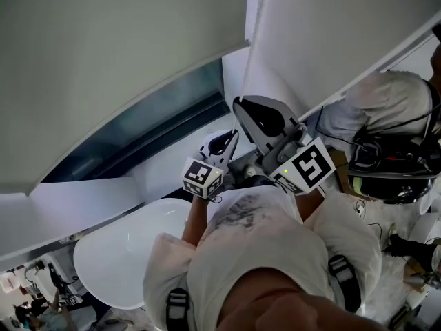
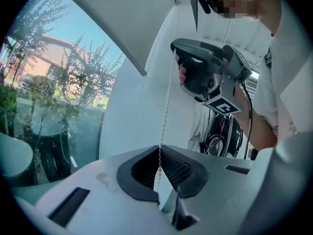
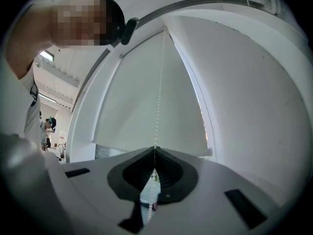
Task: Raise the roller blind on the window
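The pale roller blind covers the upper part of the window, and a strip of glass shows below its bottom edge. A white bead chain hangs beside the window frame. My left gripper is shut on this chain, and it sits low in the head view as the left gripper. Higher on the chain, my right gripper is also shut on it, below the blind. The right gripper is above the left one, and it shows in the left gripper view too.
A white window frame post separates the blind from a second white panel. A round white table stands below left. Another person in white with a dark helmet is close on the right.
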